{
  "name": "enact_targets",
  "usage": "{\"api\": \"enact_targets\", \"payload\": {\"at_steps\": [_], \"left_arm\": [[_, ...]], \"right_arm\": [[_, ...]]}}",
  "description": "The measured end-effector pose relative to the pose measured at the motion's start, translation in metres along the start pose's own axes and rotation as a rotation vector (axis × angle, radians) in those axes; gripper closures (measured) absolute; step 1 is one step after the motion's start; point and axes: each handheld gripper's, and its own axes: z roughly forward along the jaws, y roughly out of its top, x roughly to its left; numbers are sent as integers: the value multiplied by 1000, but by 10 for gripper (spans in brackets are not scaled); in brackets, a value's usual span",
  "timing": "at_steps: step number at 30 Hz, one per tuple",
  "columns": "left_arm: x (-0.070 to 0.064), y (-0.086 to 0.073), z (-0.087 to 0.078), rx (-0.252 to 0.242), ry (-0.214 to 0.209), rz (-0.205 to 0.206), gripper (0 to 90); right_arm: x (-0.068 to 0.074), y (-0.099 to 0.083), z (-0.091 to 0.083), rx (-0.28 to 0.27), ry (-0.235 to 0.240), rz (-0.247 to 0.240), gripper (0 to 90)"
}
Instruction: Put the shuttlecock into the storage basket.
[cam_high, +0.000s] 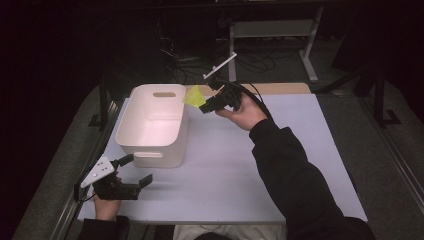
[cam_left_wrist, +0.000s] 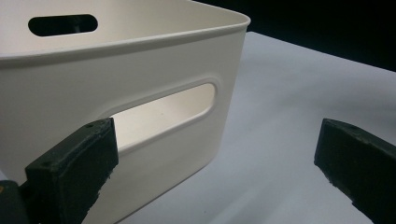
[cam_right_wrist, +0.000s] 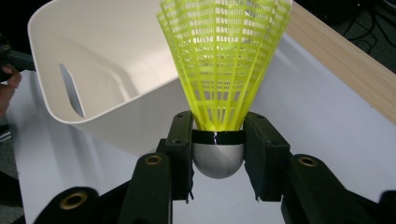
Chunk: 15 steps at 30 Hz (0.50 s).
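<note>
Shuttlecock (cam_right_wrist: 223, 60), yellow plastic mesh skirt, rounded grey cap, clenched in right gripper (cam_right_wrist: 218, 158) beside smooth white rounded-corner bin (cam_high: 155, 125); left gripper (cam_high: 131, 171) jaws spread, near bin's slotted handle.

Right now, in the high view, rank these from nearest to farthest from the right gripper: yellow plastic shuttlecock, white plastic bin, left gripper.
1. Yellow plastic shuttlecock: clamped in the right gripper, at its tip.
2. White plastic bin: just left of it, its near corner beside the shuttlecock.
3. Left gripper: far off at the table's near-left corner, jaws open toward the bin's front wall.
</note>
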Motion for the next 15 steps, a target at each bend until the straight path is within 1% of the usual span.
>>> {"api": "enact_targets", "payload": {"at_steps": [5, 8, 11, 15], "left_arm": [[0, 0, 0, -1, -1, -1, 0], [0, 0, 0, -1, -1, -1, 0], [0, 0, 0, -1, -1, -2, 0], [0, 0, 0, 1, -1, -1, 0]], "right_arm": [[5, 6, 1, 1, 8, -15, 630], [12, 13, 3, -3, 20, -34, 630], [15, 15, 4, -3, 25, -44, 630], [20, 19, 7, 8, 31, -57, 630]]}}
